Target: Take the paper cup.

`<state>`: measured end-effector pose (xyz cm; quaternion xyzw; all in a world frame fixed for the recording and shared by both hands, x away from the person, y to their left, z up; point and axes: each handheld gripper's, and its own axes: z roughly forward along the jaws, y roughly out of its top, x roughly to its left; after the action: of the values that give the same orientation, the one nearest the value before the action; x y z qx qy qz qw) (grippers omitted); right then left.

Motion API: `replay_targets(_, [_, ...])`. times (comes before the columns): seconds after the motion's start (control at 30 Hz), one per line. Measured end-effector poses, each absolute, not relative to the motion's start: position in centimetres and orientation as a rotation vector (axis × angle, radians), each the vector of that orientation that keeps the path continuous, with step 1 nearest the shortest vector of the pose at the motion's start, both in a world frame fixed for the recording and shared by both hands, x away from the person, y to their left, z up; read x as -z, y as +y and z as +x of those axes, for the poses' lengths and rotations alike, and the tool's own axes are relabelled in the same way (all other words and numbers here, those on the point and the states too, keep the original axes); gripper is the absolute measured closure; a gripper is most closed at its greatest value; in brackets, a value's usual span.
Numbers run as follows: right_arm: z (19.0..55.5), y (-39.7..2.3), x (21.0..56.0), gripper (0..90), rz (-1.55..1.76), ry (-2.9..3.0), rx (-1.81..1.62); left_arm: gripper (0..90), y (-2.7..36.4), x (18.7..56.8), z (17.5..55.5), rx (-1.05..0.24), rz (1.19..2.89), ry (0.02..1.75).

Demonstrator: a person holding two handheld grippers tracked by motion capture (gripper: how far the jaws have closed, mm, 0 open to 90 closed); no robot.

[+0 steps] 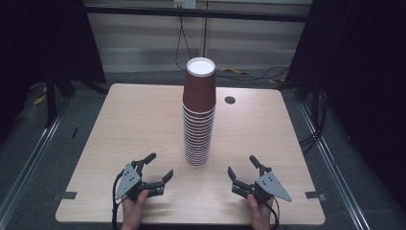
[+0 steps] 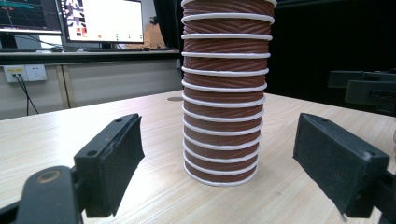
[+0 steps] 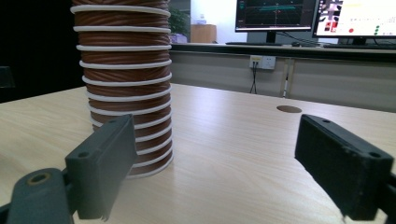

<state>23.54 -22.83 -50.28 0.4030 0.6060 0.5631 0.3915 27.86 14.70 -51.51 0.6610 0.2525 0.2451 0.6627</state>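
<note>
A tall stack of brown paper cups (image 1: 198,115) with white rims stands upside down at the middle of the wooden table (image 1: 129,120). My left gripper (image 1: 160,166) rests near the front edge, left of the stack, jaws wide apart and nothing between them. My right gripper (image 1: 241,164) mirrors it on the right, also open and empty. In the left gripper view the stack (image 2: 223,93) stands ahead of the open left gripper (image 2: 219,135), well clear of the pads. In the right gripper view the stack (image 3: 123,84) rises beyond the left jaw of the right gripper (image 3: 217,140).
A round cable hole (image 1: 230,100) lies in the table behind the stack. Black frame posts (image 1: 50,86) and floor rails flank the table. Monitors (image 3: 355,18) sit on a bench beyond. The other gripper's jaws (image 2: 369,88) show at the right of the left gripper view.
</note>
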Motion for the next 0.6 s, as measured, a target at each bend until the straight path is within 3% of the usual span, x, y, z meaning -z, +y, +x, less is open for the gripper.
replay_targets(0.6, [23.76, -22.71, 49.99, 13.2, 1.048, 1.601, -1.462, 15.6, 14.59, 51.55, 27.75, -0.537, 1.481, 0.586])
